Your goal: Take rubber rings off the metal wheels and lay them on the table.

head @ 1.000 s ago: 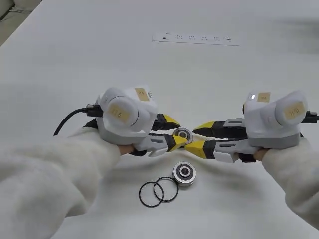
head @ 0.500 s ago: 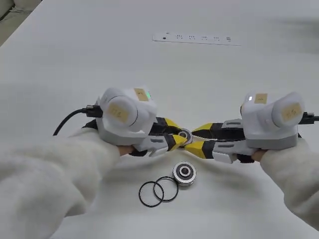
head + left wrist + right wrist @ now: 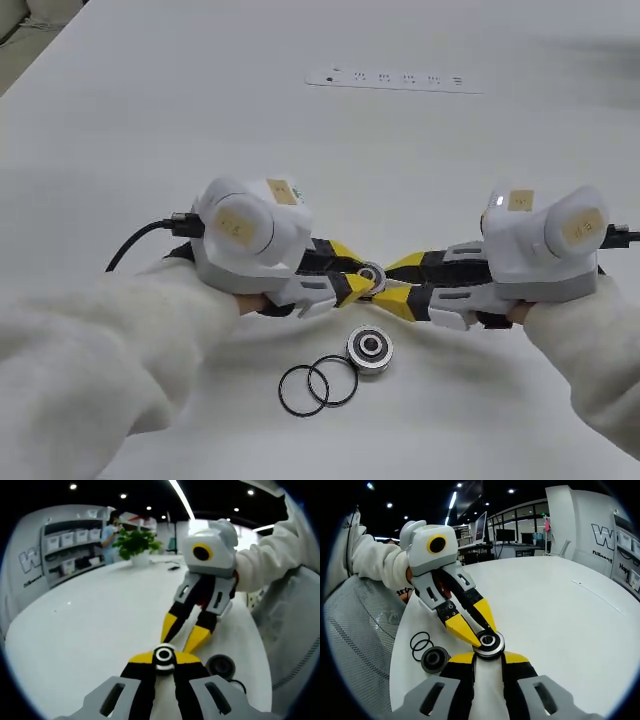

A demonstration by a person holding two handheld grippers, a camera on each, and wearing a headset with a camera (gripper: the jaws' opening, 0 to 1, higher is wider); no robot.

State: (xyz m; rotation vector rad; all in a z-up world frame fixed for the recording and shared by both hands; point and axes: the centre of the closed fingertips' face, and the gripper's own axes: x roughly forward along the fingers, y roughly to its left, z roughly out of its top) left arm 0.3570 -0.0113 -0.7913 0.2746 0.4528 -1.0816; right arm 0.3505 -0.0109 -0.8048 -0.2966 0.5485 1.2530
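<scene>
Left gripper [image 3: 358, 273], reaching in from 9 o'clock, is clamped on a small metal wheel [image 3: 372, 276] over the white table [image 3: 200, 120]. Right gripper [image 3: 388, 281], from 3 o'clock, has its jaws narrowly parted at that wheel; we cannot tell whether they grip it. At 6 o'clock from it a second wheel [image 3: 370, 348] lies on the table, with two black rings [image 3: 310, 383] overlapping at its 8 o'clock.

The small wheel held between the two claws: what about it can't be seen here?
- Rim of the held wheel, head view: covered by both grippers' jaws, so whether rubber wraps it is unclear.
- Grip of the right gripper, right gripper view: its tips are hidden under the wheel.
- Wheel's edge, left gripper view: too small, pinched in the left gripper.
</scene>
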